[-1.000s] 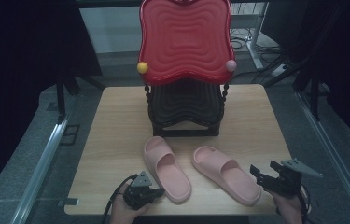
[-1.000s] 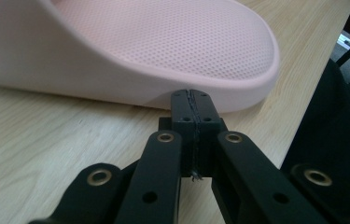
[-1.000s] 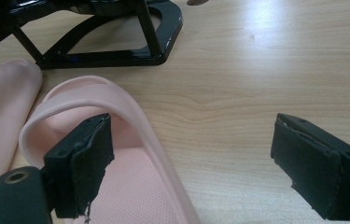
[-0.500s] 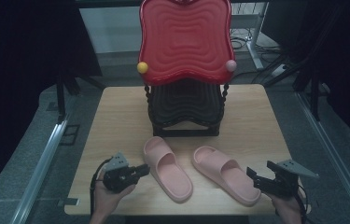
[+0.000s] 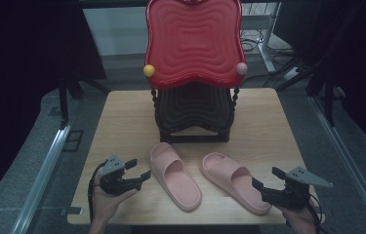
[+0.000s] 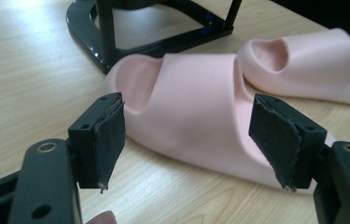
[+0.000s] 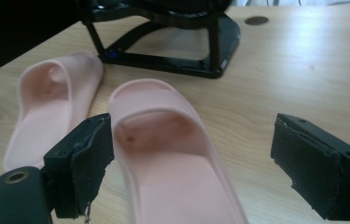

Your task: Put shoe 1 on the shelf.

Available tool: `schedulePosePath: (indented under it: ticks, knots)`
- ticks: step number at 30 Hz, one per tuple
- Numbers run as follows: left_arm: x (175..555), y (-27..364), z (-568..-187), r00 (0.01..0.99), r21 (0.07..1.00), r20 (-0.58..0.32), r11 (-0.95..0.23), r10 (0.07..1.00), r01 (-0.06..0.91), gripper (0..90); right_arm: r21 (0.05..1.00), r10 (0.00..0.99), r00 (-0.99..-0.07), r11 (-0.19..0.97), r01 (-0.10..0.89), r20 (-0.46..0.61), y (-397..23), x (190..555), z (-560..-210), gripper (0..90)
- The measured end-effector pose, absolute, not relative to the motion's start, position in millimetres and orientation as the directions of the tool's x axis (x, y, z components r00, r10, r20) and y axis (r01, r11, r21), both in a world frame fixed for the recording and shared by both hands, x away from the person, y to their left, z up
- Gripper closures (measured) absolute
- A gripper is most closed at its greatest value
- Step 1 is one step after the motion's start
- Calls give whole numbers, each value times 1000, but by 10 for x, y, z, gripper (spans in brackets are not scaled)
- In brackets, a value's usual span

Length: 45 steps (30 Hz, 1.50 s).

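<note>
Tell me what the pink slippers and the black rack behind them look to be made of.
Pink slippers: probably moulded foam or soft rubber, going by the matte skin, thick rounded edges, one-piece strap and finely textured footbed. Black rack: likely hard plastic, possibly painted metal; its base is glossy and reflects light in both gripper views.

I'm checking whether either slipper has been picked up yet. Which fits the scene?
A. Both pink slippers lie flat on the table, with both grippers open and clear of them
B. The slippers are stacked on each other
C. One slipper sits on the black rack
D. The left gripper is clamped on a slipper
A: the left slipper and right slipper lie side by side on the table, while the left gripper and right gripper stand open beside them, touching neither.
</note>
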<state>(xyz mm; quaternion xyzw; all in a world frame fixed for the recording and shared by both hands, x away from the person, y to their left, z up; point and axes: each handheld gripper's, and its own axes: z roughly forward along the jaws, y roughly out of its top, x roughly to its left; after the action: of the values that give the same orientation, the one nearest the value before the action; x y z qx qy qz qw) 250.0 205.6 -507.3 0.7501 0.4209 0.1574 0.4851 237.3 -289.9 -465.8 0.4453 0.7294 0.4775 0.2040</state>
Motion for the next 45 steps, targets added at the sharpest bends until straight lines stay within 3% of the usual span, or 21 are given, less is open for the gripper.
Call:
schedulePosePath:
  ticks: [12,30,45]
  knots:
    - [2521,2167,-5130,553,850,-216,-123,805,511,264,874,793,-606,250,417,63,-2389,2323,-4635,257]
    - [2501,2247,-5135,534,852,-218,-108,817,512,266,840,685,-725,348,416,75,-1175,2675,-4824,491]
    - [2504,2265,-5159,514,845,-197,-122,835,521,273,799,725,-683,357,483,89,-732,3071,-5142,619]
